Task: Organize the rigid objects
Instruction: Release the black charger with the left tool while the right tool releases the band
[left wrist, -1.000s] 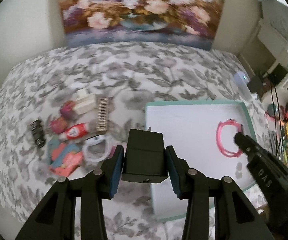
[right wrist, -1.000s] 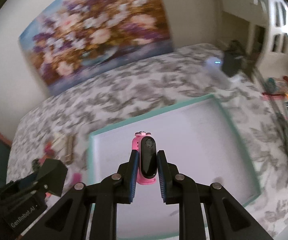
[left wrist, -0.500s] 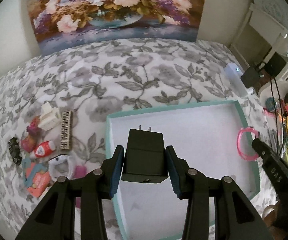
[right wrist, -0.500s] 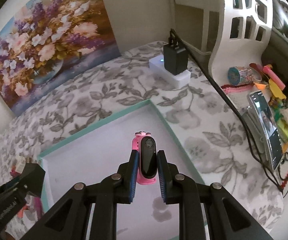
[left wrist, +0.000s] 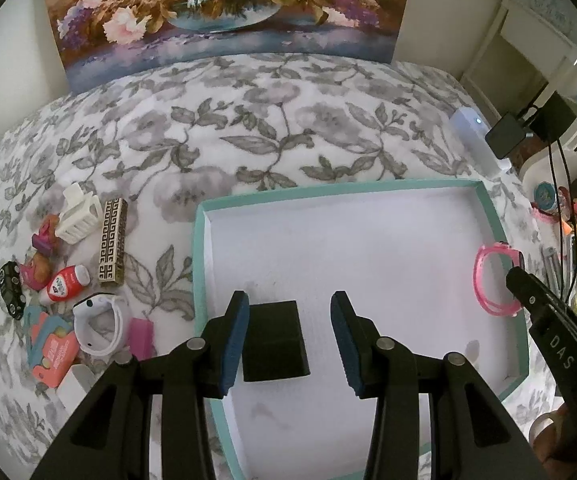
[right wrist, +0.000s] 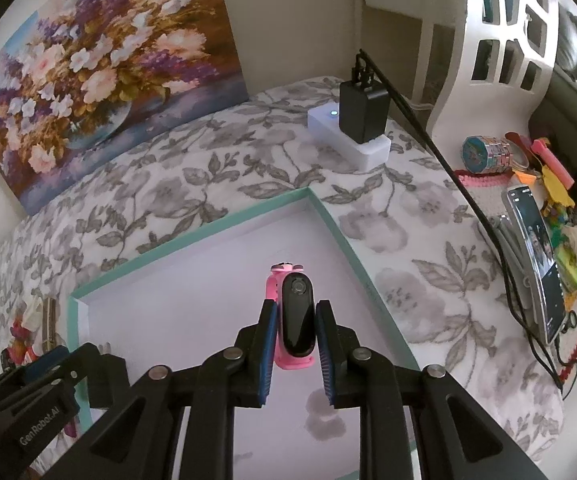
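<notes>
while the teal-rimmed tray [left wrist: 200,264] on the flowered bed [left wrist: 248,136] holds only the black charger [left wrist: 274,340], lying free between the released left tool [left wrist: 286,336], the task looks barely begun. the right tool [right wrist: 295,344] is clenched on the pink watch [right wrist: 294,320] above the tray's right side. the small clutter [left wrist: 68,280] left of the tray remains unsorted.

- Charger block [left wrist: 275,340], between the left fingers [left wrist: 235,340]: matt black plastic.
- Finger pads: dull blue, finely ribbed.
- Tray [left wrist: 488,216] beneath the fingers: matt white floor, smooth teal rim, card-like.
- Pink watch [right wrist: 294,320], between the right fingers [right wrist: 268,354]: soft-looking strap, glossy black face.
- Bedspread [left wrist: 248,128] beyond the fingers: matt printed cloth.
- Gripper arms: matt black plastic, bright metal pins.
</notes>
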The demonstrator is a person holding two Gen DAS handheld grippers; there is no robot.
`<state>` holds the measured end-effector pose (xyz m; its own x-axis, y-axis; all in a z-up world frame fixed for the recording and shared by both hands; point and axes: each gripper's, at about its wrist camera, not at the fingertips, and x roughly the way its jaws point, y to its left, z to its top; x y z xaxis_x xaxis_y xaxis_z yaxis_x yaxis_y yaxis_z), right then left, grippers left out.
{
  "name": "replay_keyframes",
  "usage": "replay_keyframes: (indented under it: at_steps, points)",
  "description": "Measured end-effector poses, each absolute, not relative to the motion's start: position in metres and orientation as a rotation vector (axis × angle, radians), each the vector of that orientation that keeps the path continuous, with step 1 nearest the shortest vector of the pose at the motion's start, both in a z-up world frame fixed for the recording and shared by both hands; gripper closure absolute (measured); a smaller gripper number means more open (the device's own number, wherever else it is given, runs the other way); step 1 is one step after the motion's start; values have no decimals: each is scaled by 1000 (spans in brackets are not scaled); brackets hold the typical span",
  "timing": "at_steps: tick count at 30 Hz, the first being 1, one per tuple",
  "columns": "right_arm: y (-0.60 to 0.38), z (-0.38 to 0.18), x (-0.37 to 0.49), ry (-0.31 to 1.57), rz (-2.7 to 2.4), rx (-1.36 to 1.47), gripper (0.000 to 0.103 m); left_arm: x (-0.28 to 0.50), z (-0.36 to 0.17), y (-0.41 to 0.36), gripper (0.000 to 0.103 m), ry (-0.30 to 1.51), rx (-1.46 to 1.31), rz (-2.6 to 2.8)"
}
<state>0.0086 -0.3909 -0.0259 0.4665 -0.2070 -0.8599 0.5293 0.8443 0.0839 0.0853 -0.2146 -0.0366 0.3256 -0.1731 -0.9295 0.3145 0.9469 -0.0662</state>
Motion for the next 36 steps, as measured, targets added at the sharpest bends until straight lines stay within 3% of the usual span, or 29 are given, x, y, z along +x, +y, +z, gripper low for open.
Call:
replay_keyframes:
  at_steps: [6,9,14,16,17,28,29,31,36]
  points:
    - [-386,-25,8,992,-453,350,77,83,-34,-209,57,1188,147,-299]
    - [-383,-26,8,1001,-451,345,60,83,-33,-203,43,1185,137,-280]
    - [-378,-29,6,1008,-460,338,40,83,-34,-187,41,1181,130,-233]
    - [-376,-30,5,1012,-462,334,37,82,-35,-182,23,1178,132,-215]
    - [-375,-30,5,1014,-464,331,33,82,-35,-180,19,1176,130,-208]
    - [-368,-40,2,1039,-468,345,2,83,-46,-161,15,1176,121,-160]
    - [-368,-41,2,1042,-470,345,0,84,-48,-160,14,1181,116,-159]
    - [-368,-42,2,1047,-468,343,0,86,-52,-158,3,1190,105,-154]
    - [-364,-43,4,1054,-467,312,0,86,-50,-155,2,1148,119,-129]
